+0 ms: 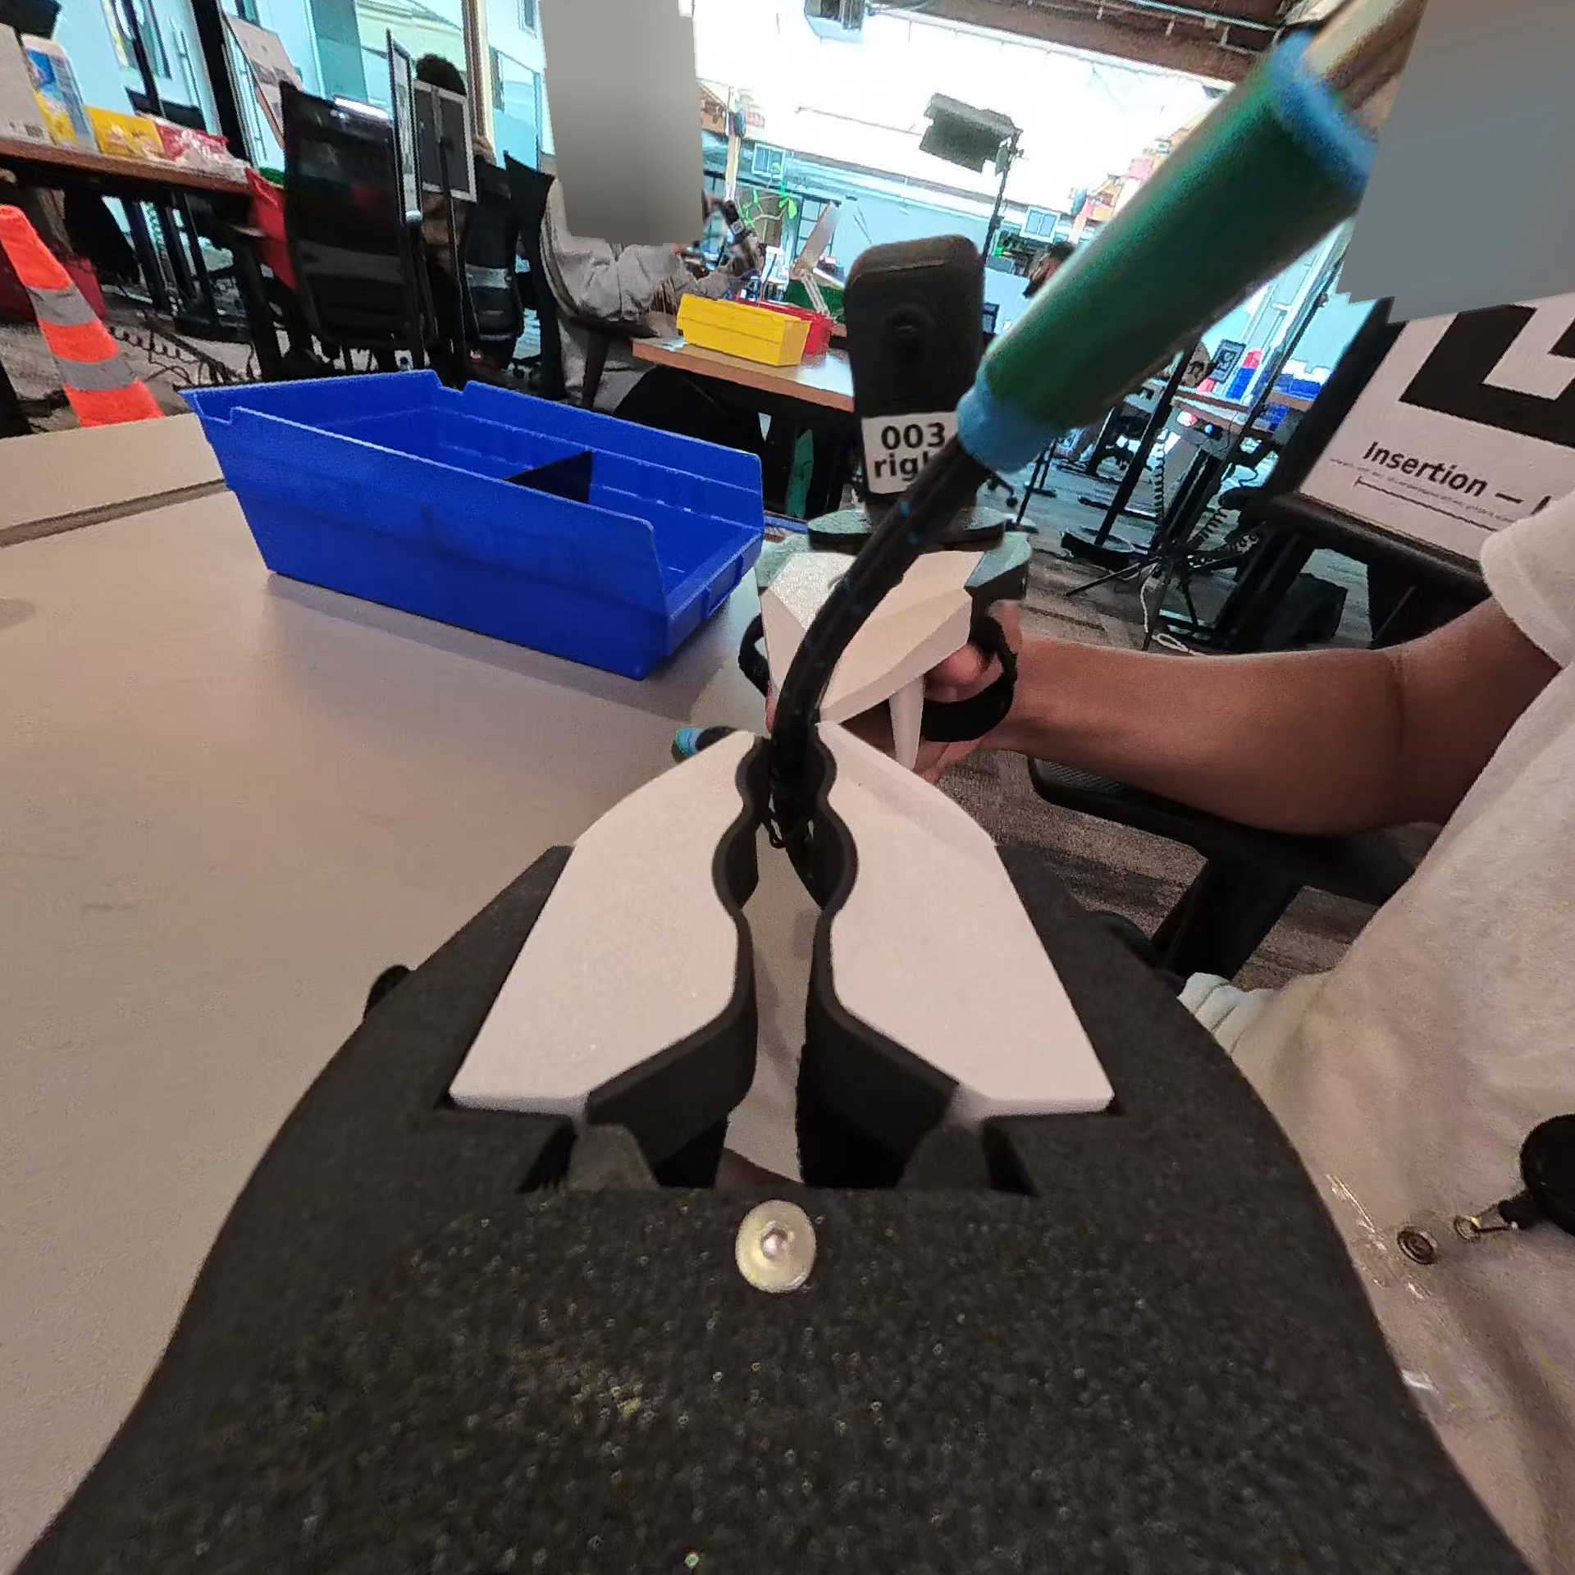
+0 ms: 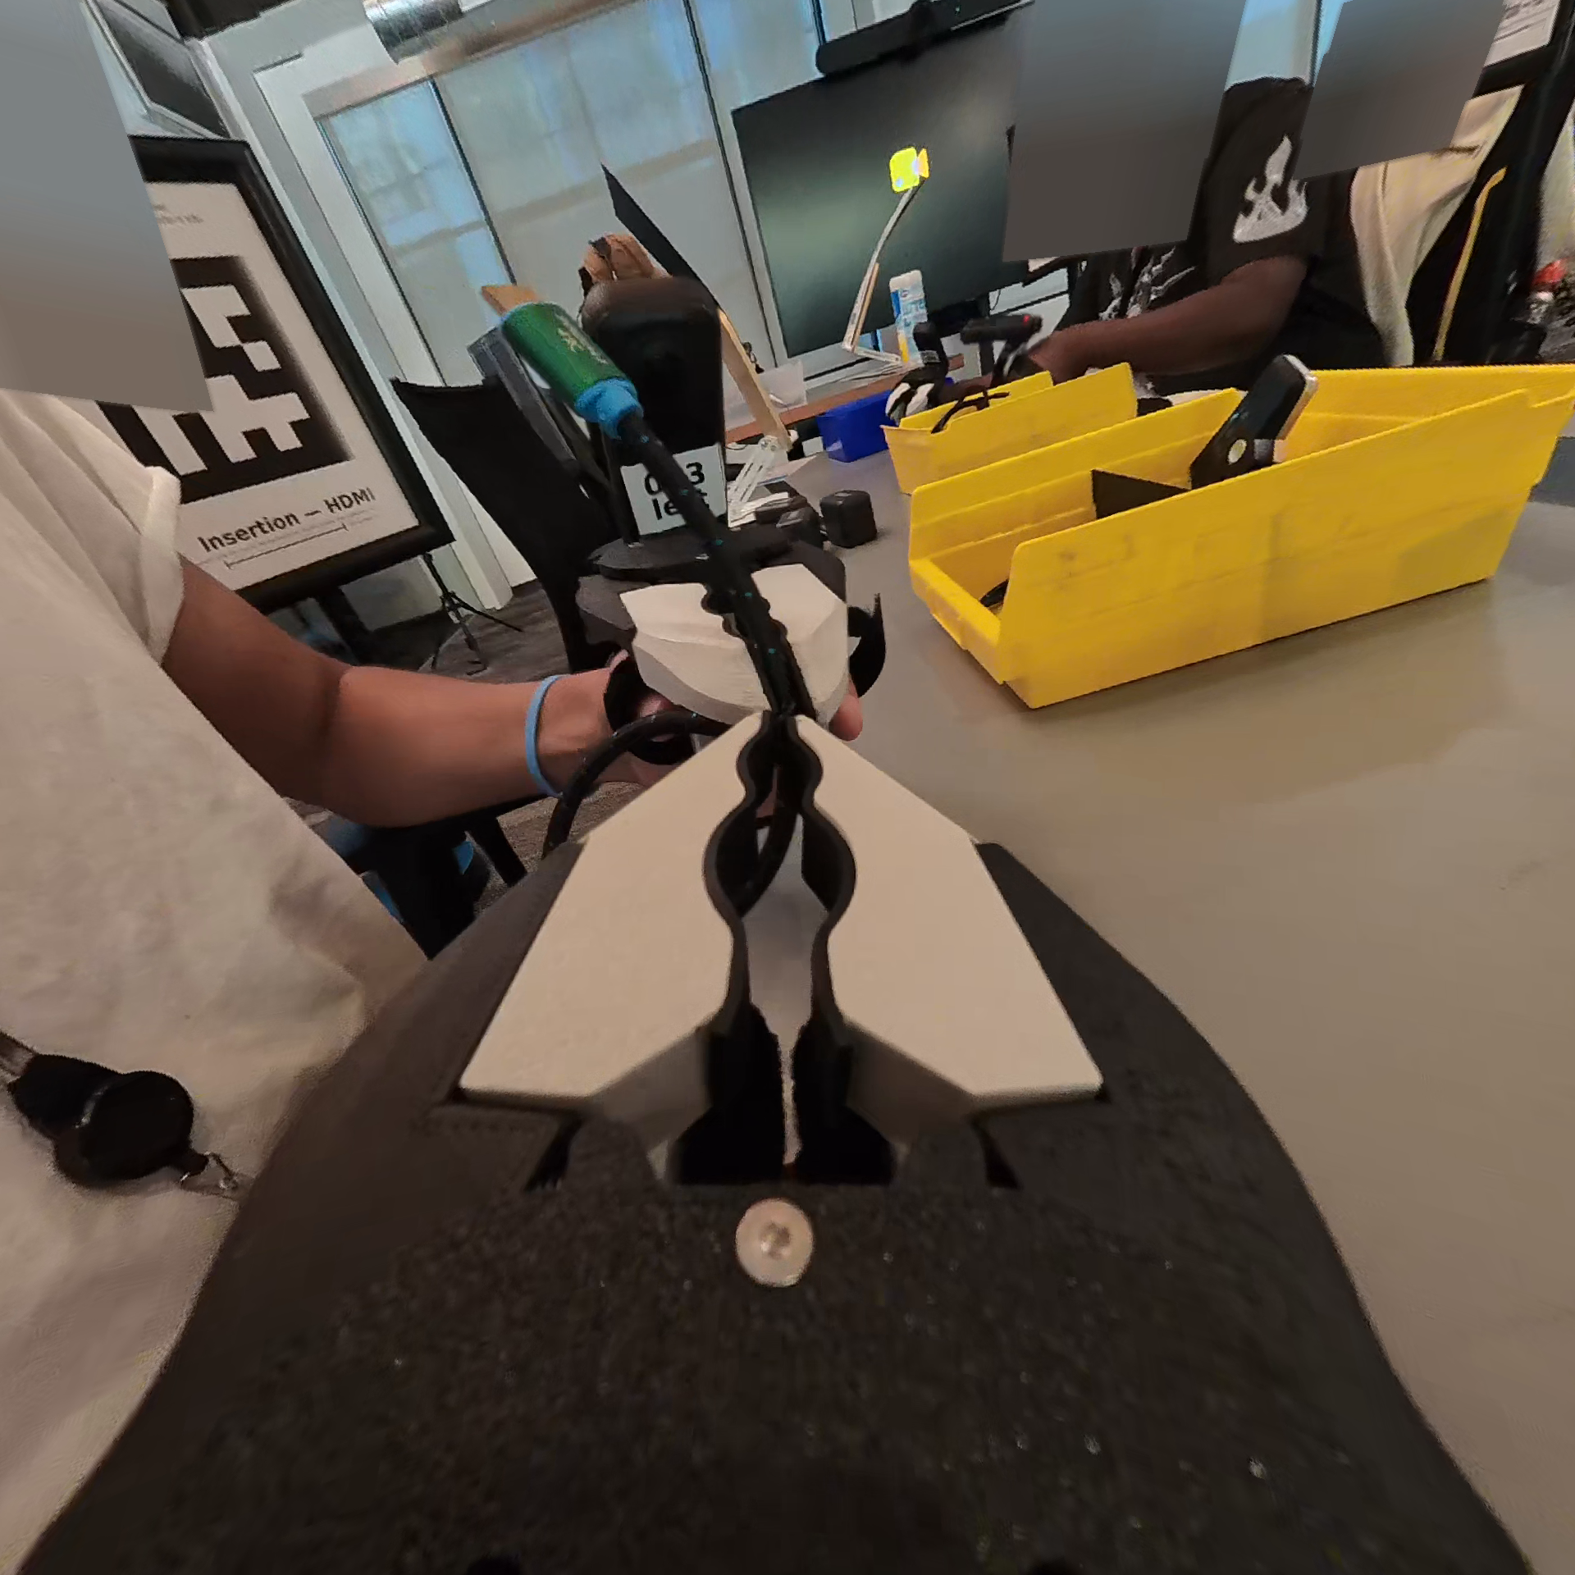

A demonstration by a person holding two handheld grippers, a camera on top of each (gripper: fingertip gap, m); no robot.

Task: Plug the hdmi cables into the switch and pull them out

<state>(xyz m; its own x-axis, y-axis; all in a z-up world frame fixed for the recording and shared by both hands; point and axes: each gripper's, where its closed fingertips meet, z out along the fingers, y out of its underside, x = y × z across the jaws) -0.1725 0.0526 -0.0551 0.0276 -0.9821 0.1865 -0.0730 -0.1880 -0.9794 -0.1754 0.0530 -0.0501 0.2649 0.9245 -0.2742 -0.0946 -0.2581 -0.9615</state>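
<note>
The left gripper (image 1: pixel 788 750) is clenched on a black braided HDMI cable (image 1: pixel 831 648), its white fingers (image 1: pixel 648 903) nearly meeting at the tips with the cord pinched between their wavy black pads; from there the cable climbs toward one o'clock and ends in a green plug body (image 1: pixel 1168 256) with blue collars, held up in the air well above the grey table (image 1: pixel 256 810); the right gripper (image 2: pixel 780 733) faces it tip to tip and is likewise closed on the same cable (image 2: pixel 754 631), the green plug (image 2: pixel 567 354) rising toward eleven o'clock in its own view, while a loop of the cord hangs down at nine o'clock beside the person's wrist; in the left wrist view the right gripper (image 1: pixel 861 648) shows just beyond the fingertips, held by a hand (image 1: pixel 954 682); a blue bin (image 1: pixel 477 520) sits on the table at eleven o'clock; in the right wrist view a yellow bin (image 2: pixel 1193 562) stands at two o'clock; I cannot make out any switch from here.
</note>
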